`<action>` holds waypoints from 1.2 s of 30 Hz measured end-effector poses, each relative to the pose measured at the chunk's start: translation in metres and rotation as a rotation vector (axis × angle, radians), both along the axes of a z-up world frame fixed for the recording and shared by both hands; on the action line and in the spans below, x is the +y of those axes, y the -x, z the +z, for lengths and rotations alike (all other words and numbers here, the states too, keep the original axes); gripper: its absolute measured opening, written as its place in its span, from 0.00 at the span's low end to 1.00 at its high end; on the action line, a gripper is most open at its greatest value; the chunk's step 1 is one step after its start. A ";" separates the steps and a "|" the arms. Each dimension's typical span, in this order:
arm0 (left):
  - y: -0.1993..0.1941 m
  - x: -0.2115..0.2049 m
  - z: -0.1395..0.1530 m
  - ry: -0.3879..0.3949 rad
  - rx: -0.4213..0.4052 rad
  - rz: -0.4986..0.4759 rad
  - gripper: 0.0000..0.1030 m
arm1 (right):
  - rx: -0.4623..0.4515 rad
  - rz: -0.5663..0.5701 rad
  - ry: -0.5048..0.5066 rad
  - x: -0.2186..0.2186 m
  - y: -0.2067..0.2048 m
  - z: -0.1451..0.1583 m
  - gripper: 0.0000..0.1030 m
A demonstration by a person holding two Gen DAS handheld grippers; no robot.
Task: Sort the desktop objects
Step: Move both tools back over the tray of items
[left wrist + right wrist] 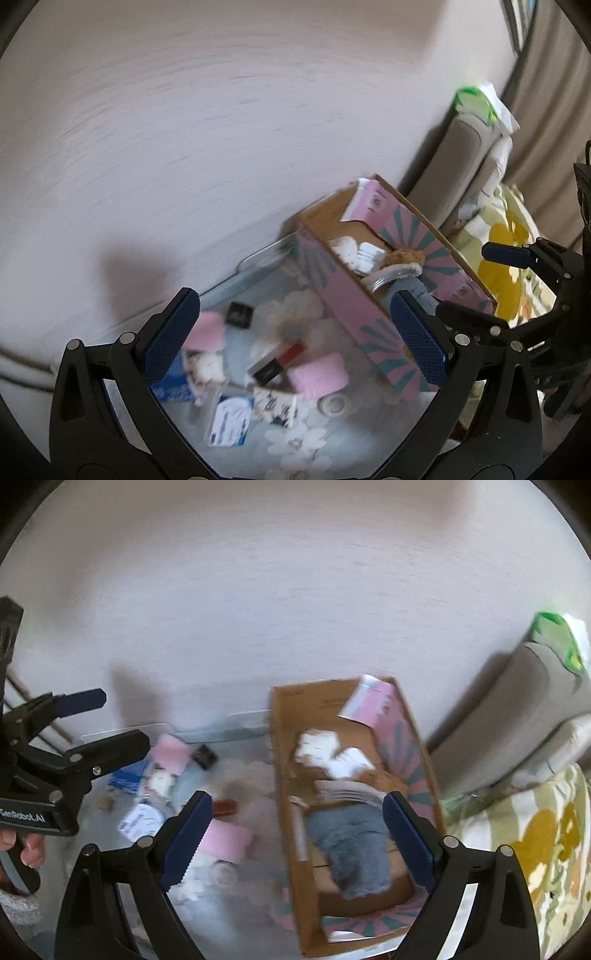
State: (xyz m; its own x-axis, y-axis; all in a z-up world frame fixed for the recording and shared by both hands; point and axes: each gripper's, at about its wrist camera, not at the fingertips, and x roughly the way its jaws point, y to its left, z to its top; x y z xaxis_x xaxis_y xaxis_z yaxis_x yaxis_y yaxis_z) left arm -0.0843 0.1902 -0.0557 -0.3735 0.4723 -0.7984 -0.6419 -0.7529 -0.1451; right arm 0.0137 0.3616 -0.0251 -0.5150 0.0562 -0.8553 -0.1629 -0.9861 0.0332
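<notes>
The cardboard box [291, 775], pink with teal rays on its outer walls, lies open on the flowered table top [255, 775], directly below and ahead of the right gripper [295, 840]. Inside it sit a grey-blue fuzzy cloth [354, 849] between that gripper's fingers, some white packets [332, 755] further ahead, and a pink-and-white carton [369, 701] propped in the far corner. The right gripper stands wide apart and grasps nothing; its pads are clear of the cloth below. To its left, outside the box, the loose items are scattered: a pink sponge [225, 840] just beside its left finger, another pink pad [170, 753] further off, a small black case [205, 757], a blue-and-white packet [142, 819] and a red-and-black box [277, 360], all blurred. The left gripper [295, 339] hangs over this clutter with its jaws spread as wide as they go and nothing between them; the box stands just to its right, against its right finger in the picture. A hand [22, 845] grips the left gripper's handle. Behind the table is a pale wall [221, 110]; to the right of the box are a grey cushion [517, 720] and a yellow-flowered fabric [546, 842].
</notes>
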 end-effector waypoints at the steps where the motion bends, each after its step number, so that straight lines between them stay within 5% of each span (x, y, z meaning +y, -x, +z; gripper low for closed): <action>1: 0.000 -0.013 0.001 -0.009 -0.002 0.026 1.00 | 0.003 0.008 0.009 -0.003 0.001 0.000 0.89; 21: -0.027 -0.195 -0.011 -0.052 0.052 0.388 0.99 | 0.061 0.193 0.069 -0.082 0.007 -0.014 0.89; 29: -0.044 -0.222 -0.043 -0.064 0.051 0.430 0.99 | 0.073 0.188 0.084 -0.086 -0.003 -0.031 0.89; 36: -0.046 -0.227 -0.089 -0.057 0.006 0.430 0.98 | 0.014 0.197 0.078 -0.099 -0.010 -0.077 0.89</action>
State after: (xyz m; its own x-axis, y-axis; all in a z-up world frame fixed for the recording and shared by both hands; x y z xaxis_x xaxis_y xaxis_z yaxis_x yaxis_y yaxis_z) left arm -0.0383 -0.0371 -0.1445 -0.5505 0.3161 -0.7727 -0.2723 -0.9429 -0.1917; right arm 0.0234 0.2626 -0.1016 -0.5211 -0.1128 -0.8460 0.0340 -0.9932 0.1114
